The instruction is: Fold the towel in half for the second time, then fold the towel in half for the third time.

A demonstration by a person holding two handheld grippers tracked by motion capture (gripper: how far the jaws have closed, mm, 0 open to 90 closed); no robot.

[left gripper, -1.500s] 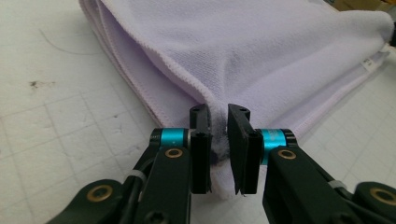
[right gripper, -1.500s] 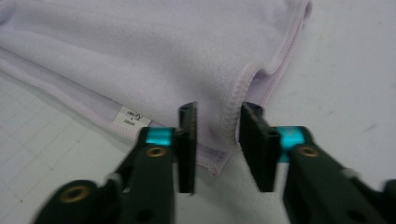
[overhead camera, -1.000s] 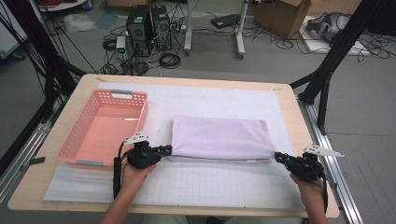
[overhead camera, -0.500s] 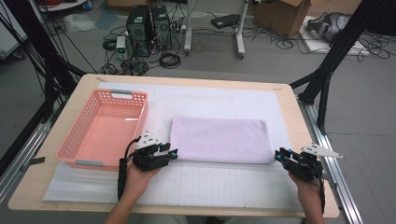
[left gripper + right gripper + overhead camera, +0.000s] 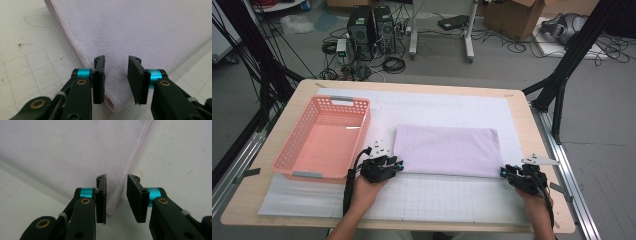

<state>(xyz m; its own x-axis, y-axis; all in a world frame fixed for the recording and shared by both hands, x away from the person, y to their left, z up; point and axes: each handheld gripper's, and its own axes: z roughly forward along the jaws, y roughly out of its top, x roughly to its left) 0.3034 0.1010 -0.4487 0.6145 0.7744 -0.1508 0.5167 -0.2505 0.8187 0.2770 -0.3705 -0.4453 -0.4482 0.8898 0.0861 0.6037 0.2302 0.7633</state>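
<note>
Lying flat on the bench's white gridded mat (image 5: pixel 452 195) just right of the pink basket (image 5: pixel 324 137), the pale lilac towel (image 5: pixel 447 150), apparently folded, runs lengthwise left-right, with left tongs (image 5: pixel 398 165) and right tongs (image 5: pixel 504 173) parted narrowly over its near corners, nothing blocking.

One towel (image 5: pixel 446 150), one basket (image 5: pixel 297 150), two grippers.

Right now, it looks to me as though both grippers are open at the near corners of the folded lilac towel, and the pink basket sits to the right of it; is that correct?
Not quite: the pink basket sits to the left of the folded lilac towel, as the high view shows. The rest holds: the left gripper and right gripper are open at its near corners.
</note>
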